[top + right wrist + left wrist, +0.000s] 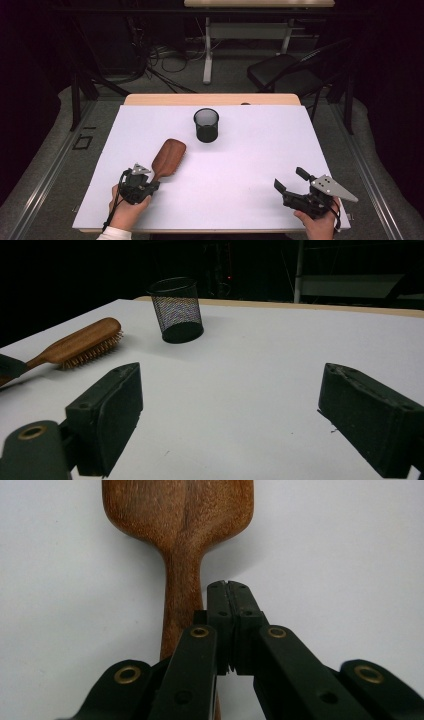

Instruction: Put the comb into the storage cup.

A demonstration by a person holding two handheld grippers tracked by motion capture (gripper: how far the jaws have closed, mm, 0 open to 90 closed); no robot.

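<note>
Container status first: from the high view I see one black mesh cup (206,124) standing upright near the far middle of the white bench (250,165); its inside reads dark and I cannot tell any contents. The wooden hairbrush (168,155) lies on the bench, nearer and to the left of the cup and well apart from it, handle toward my left gripper (151,184). My right gripper (288,182) rests at the near right with its fingers apart.

Left gripper view: my fingers (220,605) are pressed together with nothing between them, lying just beside the brush handle. The hairbrush (180,535) shows a smooth reddish-brown wooden back with visible grain.

Right gripper view: my fingers (107,412) stand wide apart over bare bench. The hairbrush (80,344) lies bristles down; the mesh cup (176,310) stands beyond it.
</note>
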